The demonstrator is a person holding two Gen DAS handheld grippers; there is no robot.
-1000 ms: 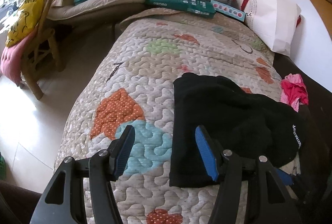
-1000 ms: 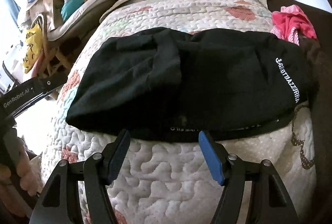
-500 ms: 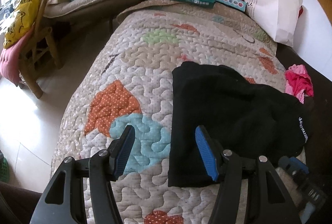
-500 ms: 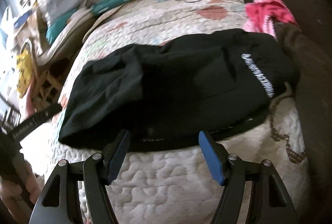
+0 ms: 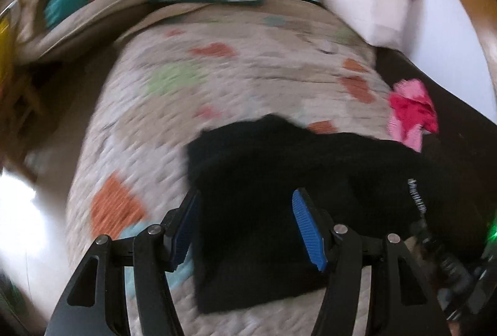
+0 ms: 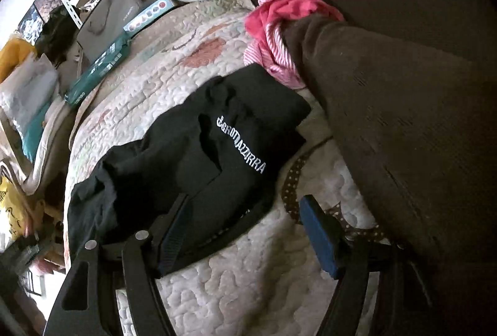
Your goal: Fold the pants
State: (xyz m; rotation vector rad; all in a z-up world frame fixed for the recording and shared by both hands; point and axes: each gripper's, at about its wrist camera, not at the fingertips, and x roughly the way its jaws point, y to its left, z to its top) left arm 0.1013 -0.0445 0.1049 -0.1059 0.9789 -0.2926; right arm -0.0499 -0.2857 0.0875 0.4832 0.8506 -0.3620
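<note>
A quilted bedspread with coloured patches covers the bed, and clutter is piled at its far end. On it lie the black pants, already bunched into a compact, several-layer bundle with white lettering on top, close to the side where a dark brown cushion rises. They look soft, light and limp, likely to sag and slide over themselves, so a hold should pinch all layers at a corner or along the near hem, not one loose flap. The left gripper hangs over the bundle's left end, fingers apart and empty; this view is motion-blurred. The right gripper is over the near edge, fingers apart, nothing clamped. A pink-red garment sits just beyond the pants against the cushion, cramping that side. Open quilt towards the far end and the left gives the freer room.
</note>
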